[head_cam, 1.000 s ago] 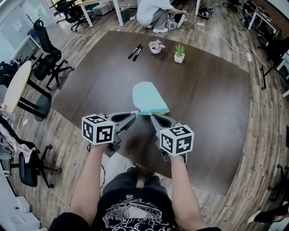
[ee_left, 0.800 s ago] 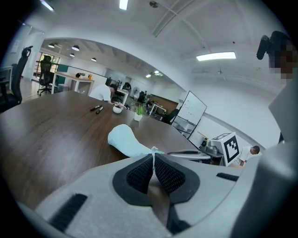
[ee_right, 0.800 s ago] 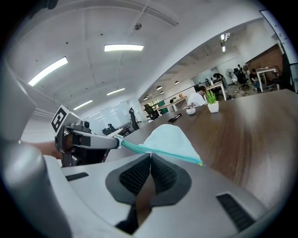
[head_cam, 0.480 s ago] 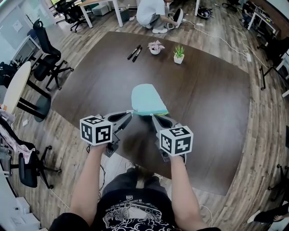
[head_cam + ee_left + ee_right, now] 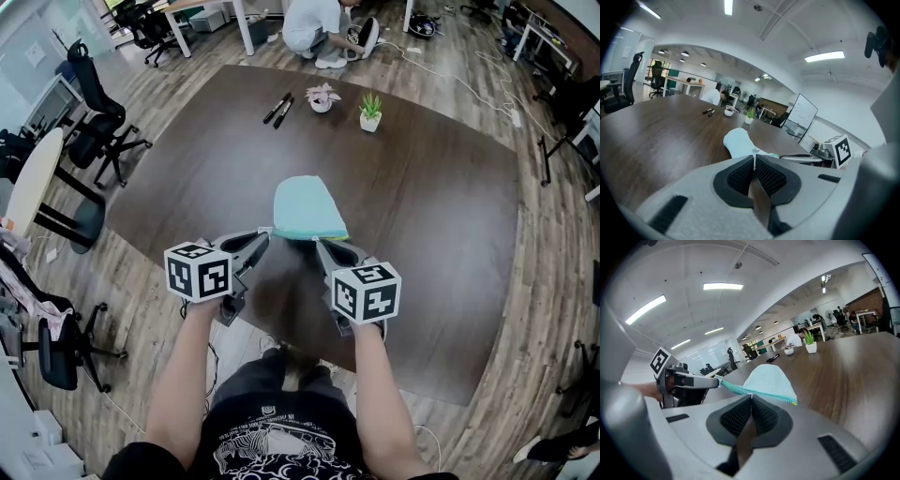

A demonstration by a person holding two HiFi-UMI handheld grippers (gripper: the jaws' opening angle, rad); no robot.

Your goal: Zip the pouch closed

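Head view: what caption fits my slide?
Left gripper and right gripper pinch the light blue pouch by its zipper edge at a brown table.

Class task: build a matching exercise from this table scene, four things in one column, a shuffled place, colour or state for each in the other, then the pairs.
1. pouch
2. markers
3. green plant
4. left gripper

A. black, lying side by side
B. shut on the pouch's zip end
C. pale blue-green fabric
D. white pot, right of the pink plant

Pairs: 1-C, 2-A, 3-D, 4-B
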